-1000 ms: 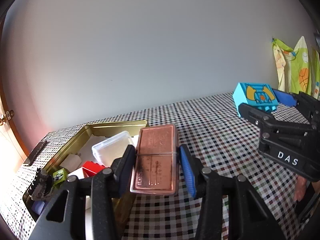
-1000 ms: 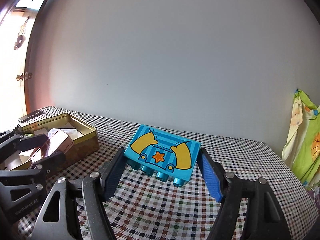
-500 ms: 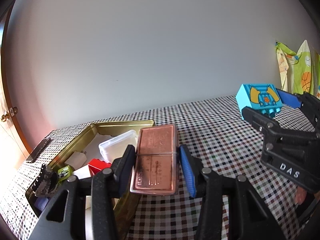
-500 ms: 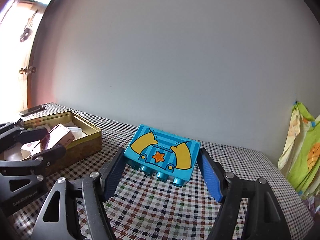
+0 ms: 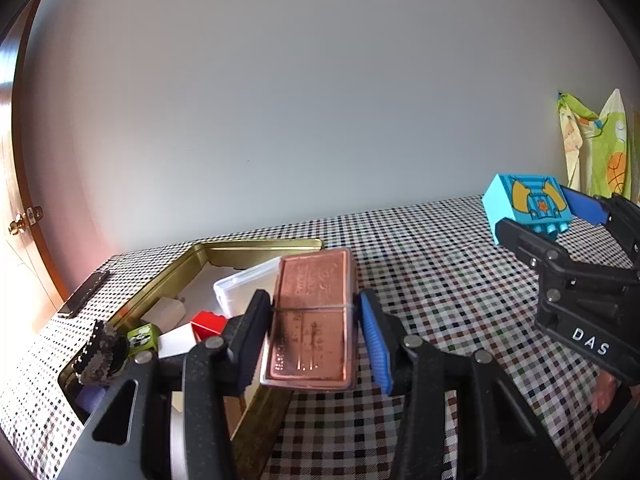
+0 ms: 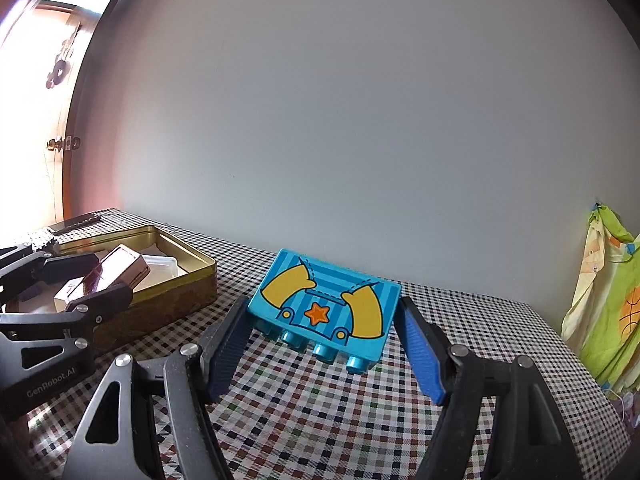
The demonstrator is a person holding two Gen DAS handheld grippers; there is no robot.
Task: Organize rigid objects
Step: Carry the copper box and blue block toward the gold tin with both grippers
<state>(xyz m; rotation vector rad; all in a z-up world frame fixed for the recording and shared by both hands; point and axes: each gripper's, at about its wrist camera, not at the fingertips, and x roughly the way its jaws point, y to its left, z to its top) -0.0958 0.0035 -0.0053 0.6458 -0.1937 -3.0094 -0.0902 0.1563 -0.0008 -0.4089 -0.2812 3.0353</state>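
Note:
My left gripper is shut on a copper-coloured metal case and holds it in the air over the right edge of an open gold tin. My right gripper is shut on a blue toy brick with yellow sleeves and an orange star, held above the checkered table. In the left wrist view the right gripper and the brick are at the right. In the right wrist view the left gripper with the case hangs over the tin at the left.
The tin holds a clear plastic box, a red brick, a green cube, white blocks and a dark spiky piece. A dark flat device lies left of the tin. Patterned cloth hangs at the right. A wall rises behind the table.
Both grippers have risen a little with their objects still held. The left gripper has shifted slightly right along the tin; the right gripper has drifted away from it.

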